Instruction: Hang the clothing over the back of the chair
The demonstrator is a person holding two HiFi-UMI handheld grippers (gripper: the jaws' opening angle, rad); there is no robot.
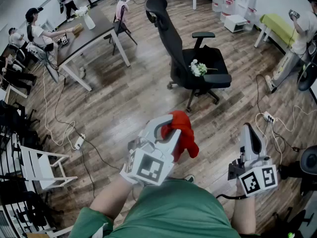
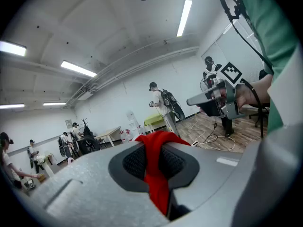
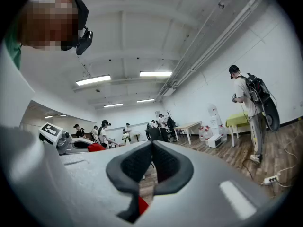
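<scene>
My left gripper (image 1: 168,125) is shut on a red piece of clothing (image 1: 186,136), which bunches over the fingertips and hangs down on their right side. In the left gripper view the red cloth (image 2: 156,174) runs down between the two dark pads (image 2: 135,162). A black office chair (image 1: 190,58) with a tall back (image 1: 159,15) stands ahead on the wooden floor, well apart from both grippers. White flowers (image 1: 199,68) lie on its seat. My right gripper (image 1: 248,129) is held level at the lower right, its pads (image 3: 137,162) closed together with nothing between them.
A dark table (image 1: 91,31) with people seated around it stands at the far left. A person (image 1: 299,31) stands at the right near a green bench (image 1: 278,25). Cables and a power strip (image 1: 79,142) lie on the floor. A white folding chair (image 1: 42,166) is at my near left.
</scene>
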